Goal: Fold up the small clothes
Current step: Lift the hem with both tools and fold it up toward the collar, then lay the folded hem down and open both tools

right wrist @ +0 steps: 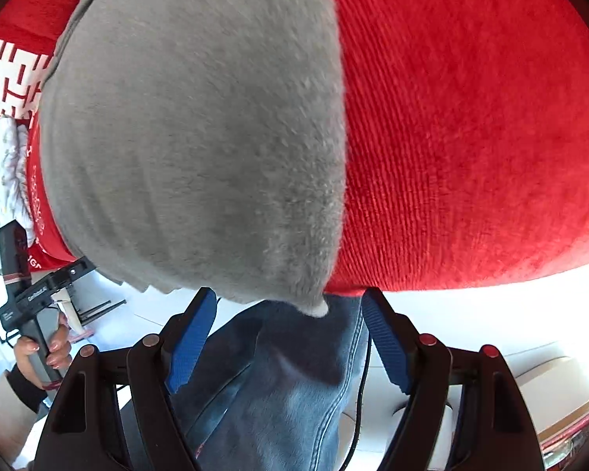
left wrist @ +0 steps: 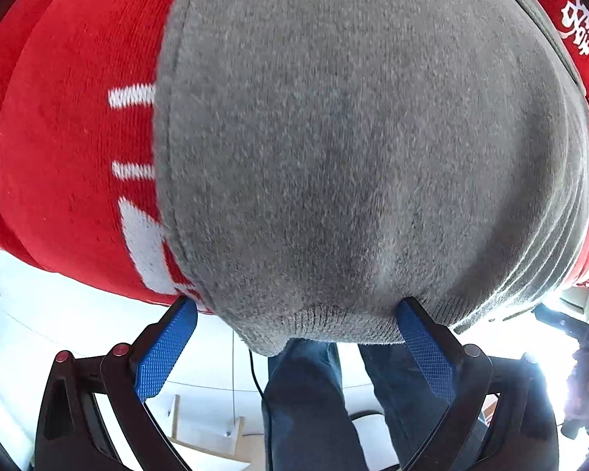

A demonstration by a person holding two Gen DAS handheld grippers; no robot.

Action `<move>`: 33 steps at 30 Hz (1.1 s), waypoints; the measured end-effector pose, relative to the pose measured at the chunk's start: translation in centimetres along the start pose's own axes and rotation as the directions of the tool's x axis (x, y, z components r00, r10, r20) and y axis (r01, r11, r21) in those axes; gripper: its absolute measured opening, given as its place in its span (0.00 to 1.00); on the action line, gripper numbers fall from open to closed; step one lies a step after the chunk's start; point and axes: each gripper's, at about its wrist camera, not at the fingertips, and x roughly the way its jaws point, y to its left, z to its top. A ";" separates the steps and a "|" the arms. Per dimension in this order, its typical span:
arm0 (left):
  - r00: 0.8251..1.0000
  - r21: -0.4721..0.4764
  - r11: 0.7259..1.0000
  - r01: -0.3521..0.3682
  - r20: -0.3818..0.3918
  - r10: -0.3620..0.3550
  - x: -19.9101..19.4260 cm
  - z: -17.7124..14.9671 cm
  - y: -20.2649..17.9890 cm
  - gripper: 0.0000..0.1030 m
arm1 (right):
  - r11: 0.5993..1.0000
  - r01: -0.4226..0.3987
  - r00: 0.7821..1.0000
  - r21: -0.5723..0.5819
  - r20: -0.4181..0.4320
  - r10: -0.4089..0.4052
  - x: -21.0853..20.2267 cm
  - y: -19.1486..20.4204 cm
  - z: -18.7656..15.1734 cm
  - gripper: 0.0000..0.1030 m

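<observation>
A grey knitted garment lies spread on a red cloth with white characters. Its ribbed near hem reaches the table's front edge. In the left wrist view my left gripper stands wide open, pointing steeply down, with the hem between its blue pads and neither pad pressing on it. In the right wrist view the grey garment fills the left half, and its near corner hangs between the spread fingertips of my right gripper, which is also open and grips nothing.
The person's blue jeans are below the table edge, close to both grippers. A white patterned garment lies on the red cloth at the far left. A hand holds the other gripper's handle there. The floor is pale.
</observation>
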 end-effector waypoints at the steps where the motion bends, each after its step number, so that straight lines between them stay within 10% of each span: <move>1: 1.000 -0.004 1.000 0.010 0.000 -0.010 0.1 -0.2 0.0 0.99 | 1.000 -0.013 1.000 0.002 -0.005 0.013 0.4 0.2 0.0 0.78; 4: 0.999 -0.006 0.999 0.041 -0.006 -0.041 0.0 -0.6 -0.4 0.97 | 0.998 -0.068 0.998 0.003 -0.004 0.068 0.8 0.5 -0.1 0.75; 7: 0.997 -0.009 0.997 0.079 -0.010 -0.079 0.1 -1.4 -1.1 0.74 | 0.992 -0.109 0.994 0.057 0.011 0.108 0.5 0.4 -0.1 0.34; 8: 0.996 -0.008 0.996 0.085 -0.008 -0.085 0.0 -1.4 -1.4 0.62 | 0.988 -0.135 0.991 0.080 0.016 0.134 0.2 0.3 0.0 0.12; 11: 0.989 0.018 0.989 0.144 -0.024 -0.144 -0.5 -1.8 -1.7 0.12 | 0.980 -0.191 0.981 0.055 0.048 0.188 -1.5 1.2 0.2 0.11; 22: 0.931 0.087 0.947 0.309 0.178 -0.320 -12.1 4.4 -3.7 0.12 | 0.898 -0.436 0.868 -0.055 0.240 0.435 -12.2 6.1 7.9 0.11; 33: 0.943 0.066 0.988 0.139 0.297 -0.152 -13.9 15.9 -4.3 0.17 | 0.935 -0.355 0.894 -0.014 0.287 0.344 -14.5 6.8 17.8 0.12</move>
